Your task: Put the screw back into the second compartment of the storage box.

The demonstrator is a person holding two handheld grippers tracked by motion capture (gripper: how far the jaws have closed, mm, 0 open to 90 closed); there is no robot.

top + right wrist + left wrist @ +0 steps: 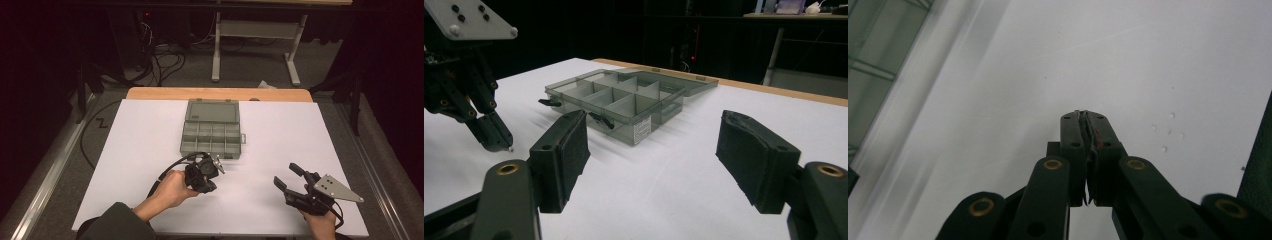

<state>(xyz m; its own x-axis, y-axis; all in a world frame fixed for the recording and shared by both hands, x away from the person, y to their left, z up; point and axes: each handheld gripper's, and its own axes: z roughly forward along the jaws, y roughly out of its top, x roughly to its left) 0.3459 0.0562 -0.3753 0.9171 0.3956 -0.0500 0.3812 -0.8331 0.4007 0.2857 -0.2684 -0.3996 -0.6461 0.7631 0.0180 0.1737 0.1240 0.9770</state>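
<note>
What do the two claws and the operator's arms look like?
Both claws are black linkage arms with brass-coloured pivots. Left claw trails a black cable and bears a grey plate; right claw carries a grey three-cornered plate with dark screws. Its pads are black and textured. Left arm wears a dark olive sleeve.

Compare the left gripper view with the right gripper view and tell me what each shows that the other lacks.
Left gripper view alone: the left tool from behind, its jaws pressed together and pointing down at the white table, with a thin glinting thing I cannot identify between them, plus a few small pale dots on the table.

Right gripper view alone: the right tool with jaws wide apart and nothing between them, and the dark room behind.

Both: the white table and the open compartment box.
</note>
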